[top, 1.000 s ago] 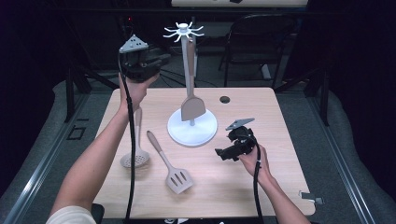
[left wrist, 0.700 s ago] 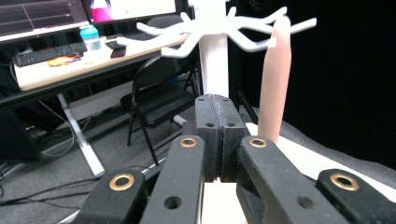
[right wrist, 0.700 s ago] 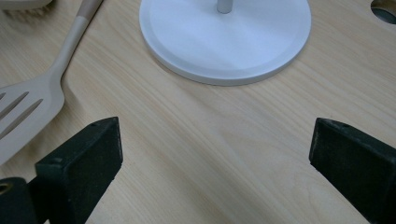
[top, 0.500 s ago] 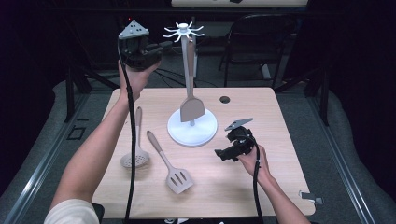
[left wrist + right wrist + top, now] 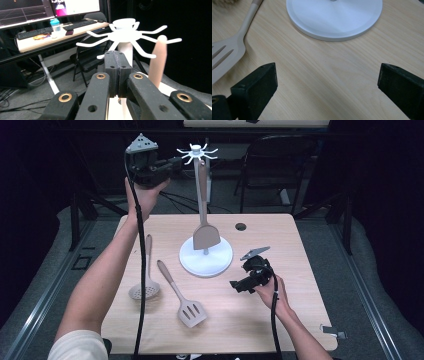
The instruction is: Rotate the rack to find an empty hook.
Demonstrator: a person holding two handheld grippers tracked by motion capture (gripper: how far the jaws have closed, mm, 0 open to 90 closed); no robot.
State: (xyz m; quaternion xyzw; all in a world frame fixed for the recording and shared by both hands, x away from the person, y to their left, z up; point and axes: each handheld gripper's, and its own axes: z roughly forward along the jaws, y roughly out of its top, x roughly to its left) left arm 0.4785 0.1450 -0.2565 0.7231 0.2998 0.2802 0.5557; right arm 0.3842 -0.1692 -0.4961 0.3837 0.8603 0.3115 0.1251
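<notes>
While the left tongs [image 5: 175,166] are held high above the far left part of the desk [image 5: 300,320], their jaws are pressed tight together with nothing between them. They are pointed at the white hook top [image 5: 198,154] of the utensil stand [image 5: 205,257]. In the left gripper view, the left tongs [image 5: 117,60] are seen just in front of the white hook arms [image 5: 130,37], a little below them. Whether the tips touch the stand's pole cannot be told.

A solid spatula [image 5: 205,236] is hung from one hook, handle up, with its flat blade low down near the round white base. Its brown handle [image 5: 157,62] is seen just to the right of the closed tongs in the left gripper view, close by but not gripped.

The right tongs [image 5: 239,286] are held low over the desk, near the right side of the base. Their jaws are spread wide, and bare wood is seen between them [image 5: 327,82]. The base [image 5: 334,17] lies just ahead of them.

A slotted spatula [image 5: 186,303] and a round skimmer [image 5: 145,285] are laid flat on the desk, left of the stand. The slotted spatula [image 5: 227,52] is near the right tongs but is not touched.
</notes>
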